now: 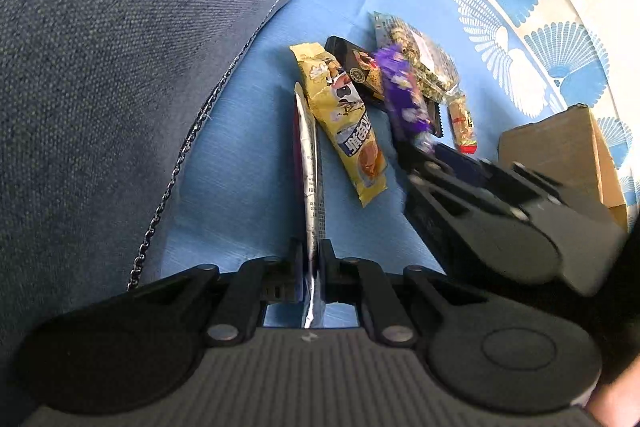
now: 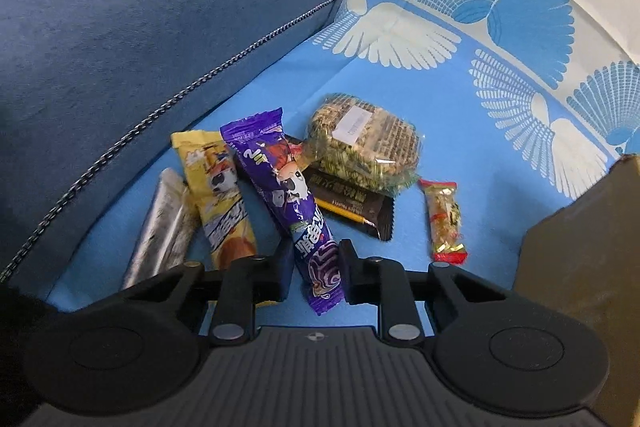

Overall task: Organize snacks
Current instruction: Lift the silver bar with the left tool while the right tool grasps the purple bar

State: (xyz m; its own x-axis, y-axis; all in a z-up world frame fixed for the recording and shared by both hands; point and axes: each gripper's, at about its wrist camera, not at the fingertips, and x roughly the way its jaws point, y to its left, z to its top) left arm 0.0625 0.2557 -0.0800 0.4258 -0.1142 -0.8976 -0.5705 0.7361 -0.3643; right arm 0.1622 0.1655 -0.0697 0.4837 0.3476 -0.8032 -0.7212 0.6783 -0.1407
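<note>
Now your left tool (image 1: 311, 259) pinches the silver pack (image 1: 310, 163); your right tool (image 2: 316, 267), spread, straddles the purple bar (image 2: 286, 195) lying lengthwise ahead.

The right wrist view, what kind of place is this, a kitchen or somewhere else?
Probably a living room, not a kitchen: a blue fabric sofa cushion with braided piping rises behind a light blue cloth printed with fan shapes, where wrapped snacks such as a purple snack packet lie beside a brown cardboard box.

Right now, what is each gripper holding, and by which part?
Left gripper pinches the silver packet at its near end. Right gripper straddles the purple packet near its lower end; jaws not closed.
</note>
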